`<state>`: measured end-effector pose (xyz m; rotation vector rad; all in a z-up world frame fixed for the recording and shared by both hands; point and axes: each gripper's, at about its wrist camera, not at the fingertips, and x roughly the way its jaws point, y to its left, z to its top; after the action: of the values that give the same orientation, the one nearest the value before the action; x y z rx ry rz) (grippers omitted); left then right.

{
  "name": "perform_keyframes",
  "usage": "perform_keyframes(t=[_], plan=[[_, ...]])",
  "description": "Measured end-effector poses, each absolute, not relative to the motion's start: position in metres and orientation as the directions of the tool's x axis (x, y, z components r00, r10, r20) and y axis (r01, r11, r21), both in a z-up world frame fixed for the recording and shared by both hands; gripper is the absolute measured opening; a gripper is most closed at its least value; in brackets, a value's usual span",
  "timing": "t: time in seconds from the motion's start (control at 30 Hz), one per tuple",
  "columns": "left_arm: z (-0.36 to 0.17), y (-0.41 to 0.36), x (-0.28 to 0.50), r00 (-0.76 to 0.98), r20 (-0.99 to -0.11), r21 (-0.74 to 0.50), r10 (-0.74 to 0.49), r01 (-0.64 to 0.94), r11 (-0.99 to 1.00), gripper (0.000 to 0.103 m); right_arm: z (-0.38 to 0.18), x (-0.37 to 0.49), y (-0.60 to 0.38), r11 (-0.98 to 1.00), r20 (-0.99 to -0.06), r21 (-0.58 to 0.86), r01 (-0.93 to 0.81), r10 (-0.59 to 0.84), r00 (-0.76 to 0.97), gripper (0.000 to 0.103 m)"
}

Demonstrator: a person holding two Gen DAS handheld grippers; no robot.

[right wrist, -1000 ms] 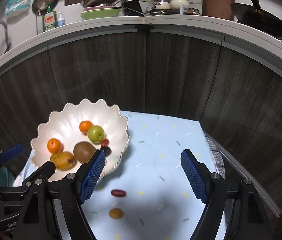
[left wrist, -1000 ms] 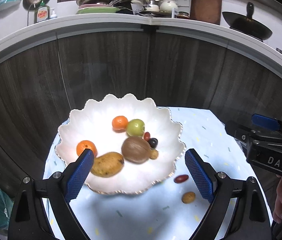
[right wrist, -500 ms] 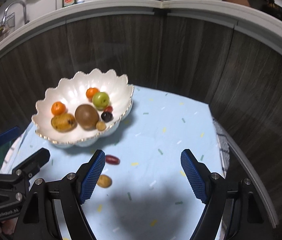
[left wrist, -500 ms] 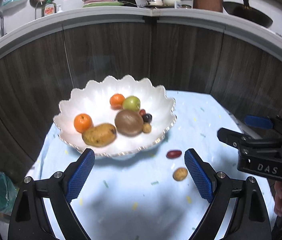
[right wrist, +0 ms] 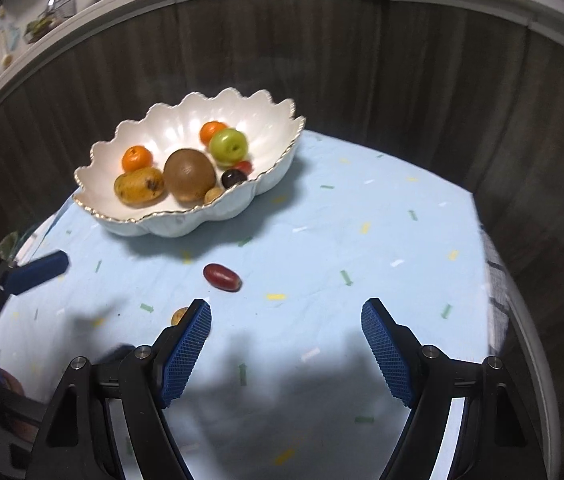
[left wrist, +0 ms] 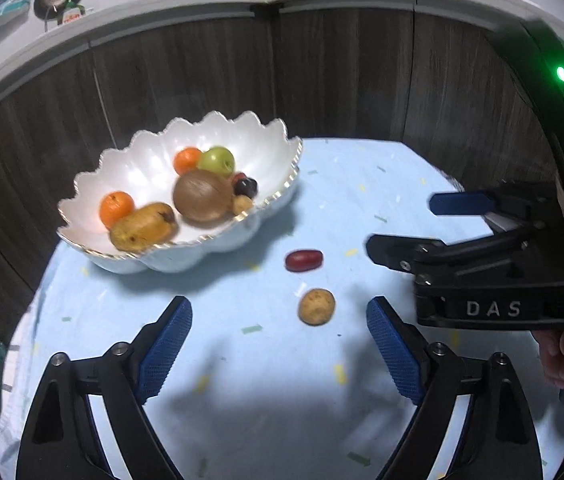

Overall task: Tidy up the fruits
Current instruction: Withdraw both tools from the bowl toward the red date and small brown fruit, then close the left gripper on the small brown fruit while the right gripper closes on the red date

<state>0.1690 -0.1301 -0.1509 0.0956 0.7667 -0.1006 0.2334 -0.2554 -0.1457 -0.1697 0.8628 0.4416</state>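
Table [left wrist: 362, 184] with light blue confetti-print cloth, dark wood panelling behind. White scalloped bowl [left wrist: 209, 136] with gold rim sits at far left of the cloth. In bowl, big to small: brown kiwi [left wrist: 201, 196] in the middle, yellow-brown mango [left wrist: 141, 228] at front left touching it, green apple [left wrist: 217, 160] behind the kiwi, two oranges, one [left wrist: 115, 208] at left and one [left wrist: 186, 160] at back beside the apple, then dark grape [left wrist: 246, 187], a red fruit [right wrist: 244, 166] mostly hidden, and a small tan fruit [left wrist: 241, 204] at the rim. Outside the bowl on the cloth: red date [left wrist: 304, 261], and just nearer, a small tan round fruit [left wrist: 316, 306]. Left tongs [left wrist: 277, 344] closing, nothing between the pads. Right tongs [right wrist: 286, 344] spread wide, empty, over bare cloth.
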Motion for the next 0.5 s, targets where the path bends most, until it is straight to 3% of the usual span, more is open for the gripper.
perform_keyframes(t=[0.17,0.5], plan=[[-0.167,-0.138,0.176,0.693,-0.719,0.044,-0.056,0.126,0.991,0.083,-0.159,0.247,-0.247,0.853,-0.771,0.039,-0.521,0.358,0.527,0.077],[-0.183,-0.146,0.193,0.665,-0.744,0.03,-0.061,0.125,0.992,0.071,-0.176,0.271,-0.232,0.745,-0.789,0.068,-0.663,0.448,0.422,0.062]])
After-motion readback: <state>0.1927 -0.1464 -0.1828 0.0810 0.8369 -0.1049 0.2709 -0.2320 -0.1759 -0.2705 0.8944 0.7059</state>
